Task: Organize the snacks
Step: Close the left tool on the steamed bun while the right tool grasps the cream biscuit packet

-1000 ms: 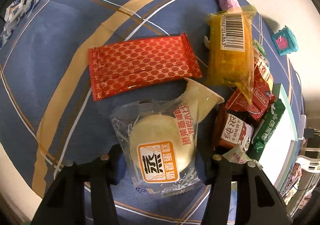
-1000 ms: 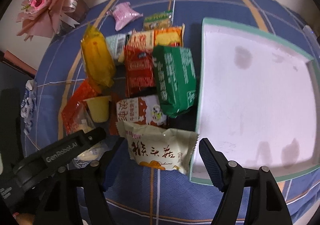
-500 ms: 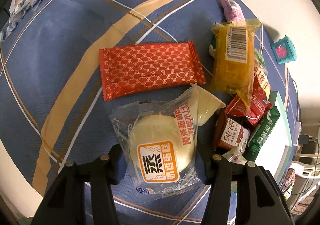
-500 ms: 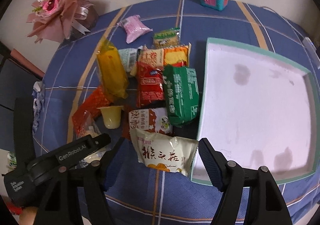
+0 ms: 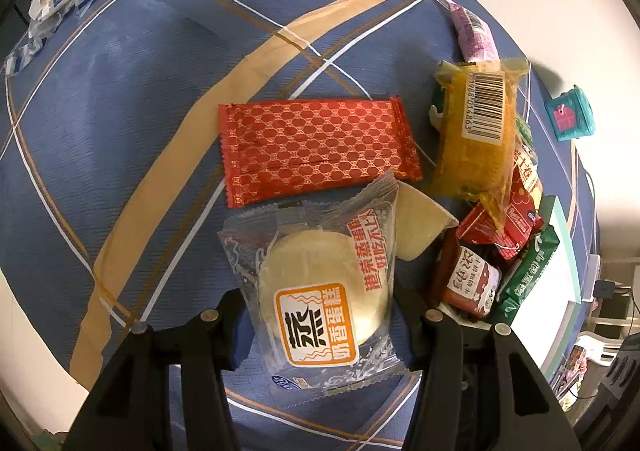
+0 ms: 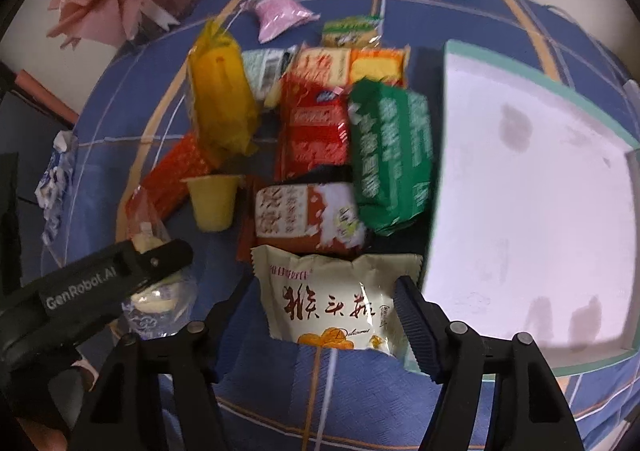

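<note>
Here the left tool (image 5: 320, 315) grips the clear cake packet (image 5: 316, 291), long axis pointing away; the right tool (image 6: 320, 311) is closing around the cream packet (image 6: 336, 303) beside the tray's edge (image 6: 436, 155); the blue cloth (image 5: 140, 111) left is free.

Both tongs are matte black with silver screws; left tongs (image 6: 80, 291) carry white "GenRobot.AI" lettering, right tongs (image 6: 324, 315) ribbed dark-blue pads (image 6: 416, 327).

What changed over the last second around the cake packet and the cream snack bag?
The left hand-held gripper has carried the clear cake packet along the cloth. The right hand-held gripper is closing around the cream snack bag. The white tray stays empty; the snack pile is unmoved.
</note>
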### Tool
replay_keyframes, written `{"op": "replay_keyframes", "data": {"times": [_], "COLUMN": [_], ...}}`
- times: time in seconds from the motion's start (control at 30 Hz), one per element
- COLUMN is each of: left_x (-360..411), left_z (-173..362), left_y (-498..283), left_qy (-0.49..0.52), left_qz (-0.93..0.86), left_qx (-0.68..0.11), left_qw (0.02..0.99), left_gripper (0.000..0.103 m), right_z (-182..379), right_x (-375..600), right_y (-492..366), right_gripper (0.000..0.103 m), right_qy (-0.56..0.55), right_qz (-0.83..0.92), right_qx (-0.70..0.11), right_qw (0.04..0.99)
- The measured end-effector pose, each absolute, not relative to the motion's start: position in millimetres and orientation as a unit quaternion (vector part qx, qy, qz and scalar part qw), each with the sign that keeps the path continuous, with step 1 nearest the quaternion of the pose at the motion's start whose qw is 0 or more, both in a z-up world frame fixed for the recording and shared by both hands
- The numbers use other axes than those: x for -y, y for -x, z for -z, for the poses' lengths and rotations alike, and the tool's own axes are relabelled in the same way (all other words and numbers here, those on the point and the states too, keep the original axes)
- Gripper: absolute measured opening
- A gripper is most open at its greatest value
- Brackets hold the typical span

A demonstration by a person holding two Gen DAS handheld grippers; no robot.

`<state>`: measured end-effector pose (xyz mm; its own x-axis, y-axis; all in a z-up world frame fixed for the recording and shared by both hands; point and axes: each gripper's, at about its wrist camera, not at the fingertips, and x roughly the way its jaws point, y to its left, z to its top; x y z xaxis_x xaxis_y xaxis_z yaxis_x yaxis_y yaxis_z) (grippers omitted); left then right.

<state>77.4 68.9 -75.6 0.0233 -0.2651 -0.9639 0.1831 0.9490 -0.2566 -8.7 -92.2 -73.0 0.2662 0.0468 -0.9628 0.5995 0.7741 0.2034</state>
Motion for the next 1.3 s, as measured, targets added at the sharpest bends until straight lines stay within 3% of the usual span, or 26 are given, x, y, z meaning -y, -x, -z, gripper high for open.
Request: {"op": "replay_keyframes", "data": {"times": [0.73, 0.97, 1.3], "left_x": [-50.6, -44.8, -46.7], "left_z": [99.8, 98.0, 85.5], "left_y": [-67.3, -64.5, -64.3], "left_qy": [-0.012, -0.017, -0.010], "left_qz": [0.148, 0.148, 0.148], "left_qx": [-0.687, -0.685, -0.673], "left_qw": [0.711, 0.713, 0.725], "left_gripper": [0.057, 0.057, 0.056], "right_z": [97.9, 87.9, 61.7], "right_x": [52.6, 52.7, 63.3], "right_y": [-10.7, -1.2, 5.4], "right_gripper": [0.068, 0.057, 0.056], "right_qy": [-0.185, -0.163, -0.203], "right_qz": [0.205, 0.215, 0.206], "right_qx": [-0.622, -0.623, -0.606], "right_qw": [0.732, 0.734, 0.741]}}
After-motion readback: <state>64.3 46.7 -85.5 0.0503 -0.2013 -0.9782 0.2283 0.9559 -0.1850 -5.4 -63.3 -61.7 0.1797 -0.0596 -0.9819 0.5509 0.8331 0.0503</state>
